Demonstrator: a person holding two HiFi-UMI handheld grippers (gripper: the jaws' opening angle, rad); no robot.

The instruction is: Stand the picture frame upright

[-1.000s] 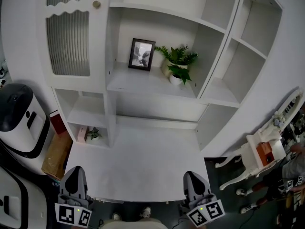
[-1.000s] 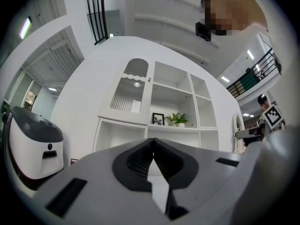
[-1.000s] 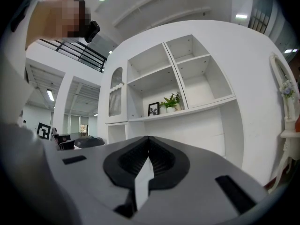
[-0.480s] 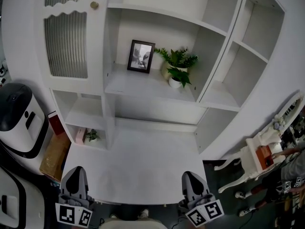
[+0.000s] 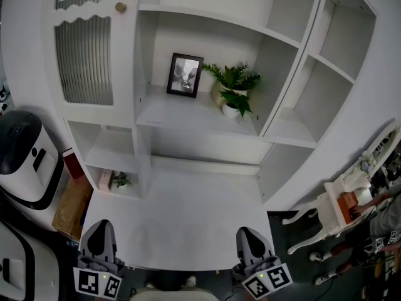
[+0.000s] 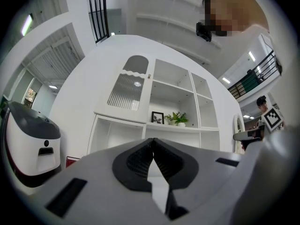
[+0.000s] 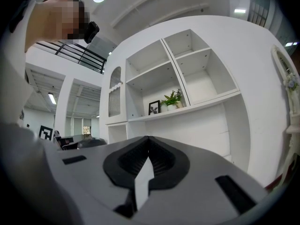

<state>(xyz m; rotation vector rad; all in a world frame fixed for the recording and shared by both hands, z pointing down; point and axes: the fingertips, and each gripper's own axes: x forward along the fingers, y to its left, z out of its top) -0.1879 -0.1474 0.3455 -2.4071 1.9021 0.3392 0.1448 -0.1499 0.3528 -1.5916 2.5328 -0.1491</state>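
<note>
Frame: upright on shelf; step looks done.
Left claw, right claw: clenched, empty.
Next: likely nothing.

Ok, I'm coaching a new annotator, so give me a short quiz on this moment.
1. True or false: the frame lies flat on its shelf.
2. In the head view, what stands just right of the frame on the same shelf? A: plants. B: a lamp. C: a clock.
3. Fill in: the left gripper and right gripper are both ____, with nothing between them.

Key: 1 false, it stands upright. 2 A. 3 shut.
</note>
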